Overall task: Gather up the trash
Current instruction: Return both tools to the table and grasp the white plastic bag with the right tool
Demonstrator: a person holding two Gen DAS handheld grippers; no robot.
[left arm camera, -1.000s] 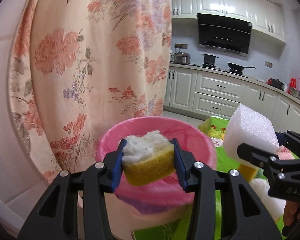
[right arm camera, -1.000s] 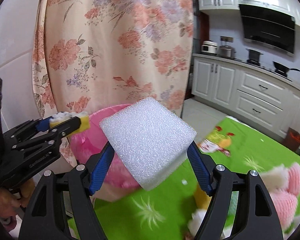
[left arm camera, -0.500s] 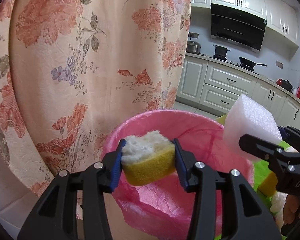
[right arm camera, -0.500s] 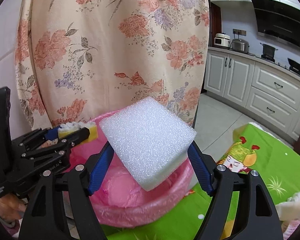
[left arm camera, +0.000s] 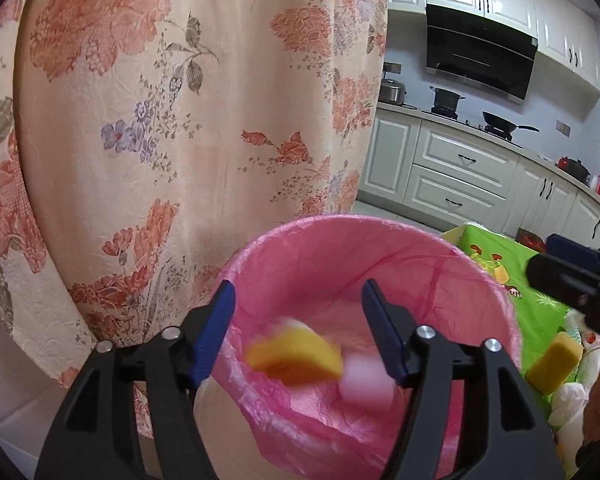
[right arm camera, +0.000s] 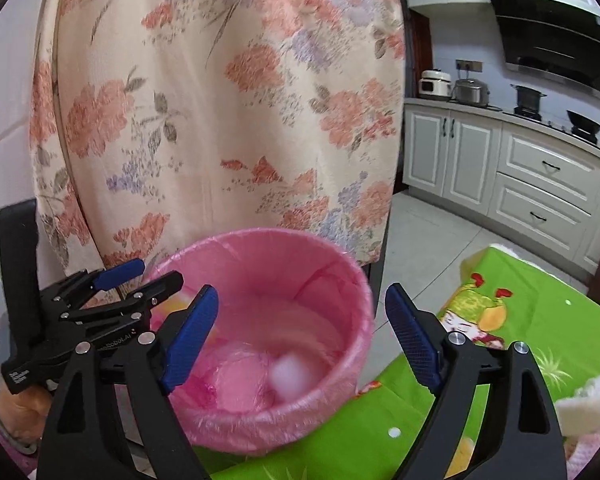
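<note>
— What is seen in the pink plastic-lined round bin?
— A blurred yellow sponge and a white foam block.
— And the grippers?
— The left gripper and the right gripper have just been opened wide; nothing is held.

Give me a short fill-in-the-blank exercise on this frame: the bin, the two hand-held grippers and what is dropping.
1. The bin is lined with a ____ bag.
2. The left hand-held gripper has just been opening; the blurred yellow sponge is ____ its pads.
3. The right hand-held gripper has jaws that stand ____.
4. The cloth on the table is ____.

Missing words: pink; clear of; open; green
</note>
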